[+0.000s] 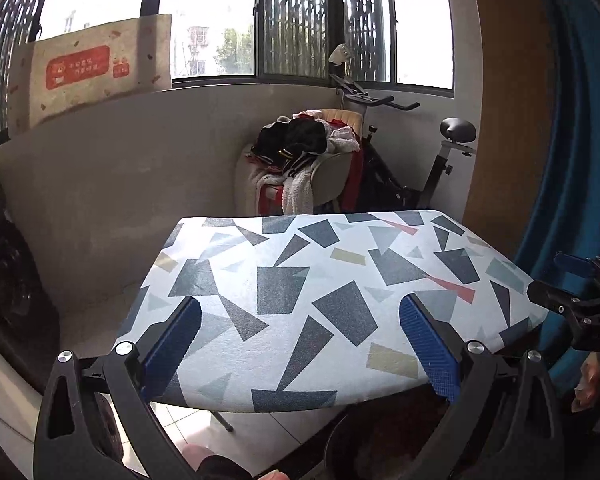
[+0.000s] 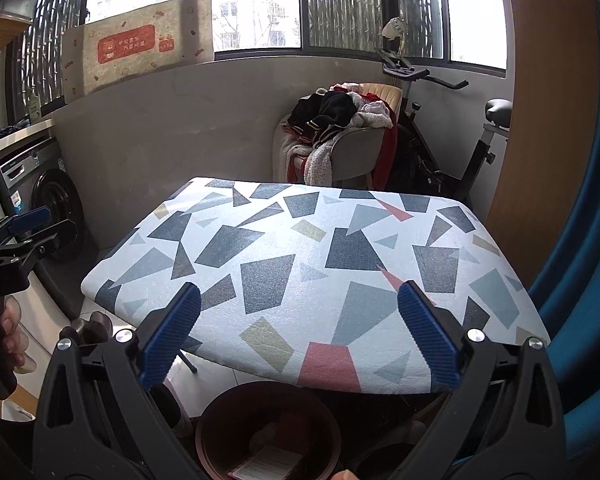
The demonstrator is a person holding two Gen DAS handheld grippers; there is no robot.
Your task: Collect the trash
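Hovering both spread, empty tongs, left tongs [image 1: 300, 334] and right tongs [image 2: 299, 326], over patterned bench [image 2: 284, 240] (no trash visible there), best checking bin [image 2: 268, 432].

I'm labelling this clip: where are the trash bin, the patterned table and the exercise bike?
trash bin [image 2: 220, 408]: right wrist view, left part of its brown rim.
patterned table [image 2: 300, 252]: right wrist view, middle of the bare top.
exercise bike [image 1: 458, 127]: left wrist view, the saddle.

A geometric-patterned padded board [image 2: 300, 264] stands over the tiled floor [image 1: 260, 436].
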